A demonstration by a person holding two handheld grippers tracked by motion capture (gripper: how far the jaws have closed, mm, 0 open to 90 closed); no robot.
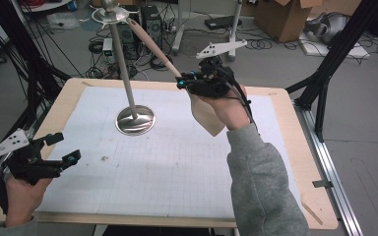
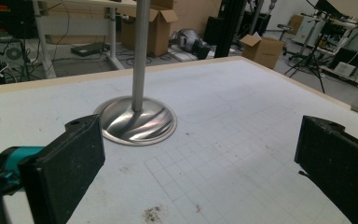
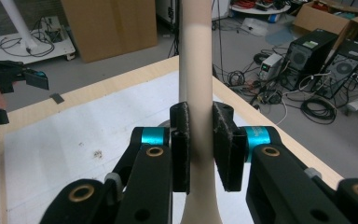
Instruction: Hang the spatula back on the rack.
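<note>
A metal stand with a round base and a slanted pole sits on the white grid mat. My right gripper is shut on the handle of a pale wooden spatula. The handle's tip reaches up to the stand's top, and the blade hangs below the hand. In the right gripper view the pads clamp the wooden handle. My left gripper is open above the mat's near left corner, with nothing in it; the stand base lies ahead of it.
The mat covers a wooden tabletop. Black frame legs stand at the right, and cables and computer cases litter the floor behind. A small dark stain marks the mat.
</note>
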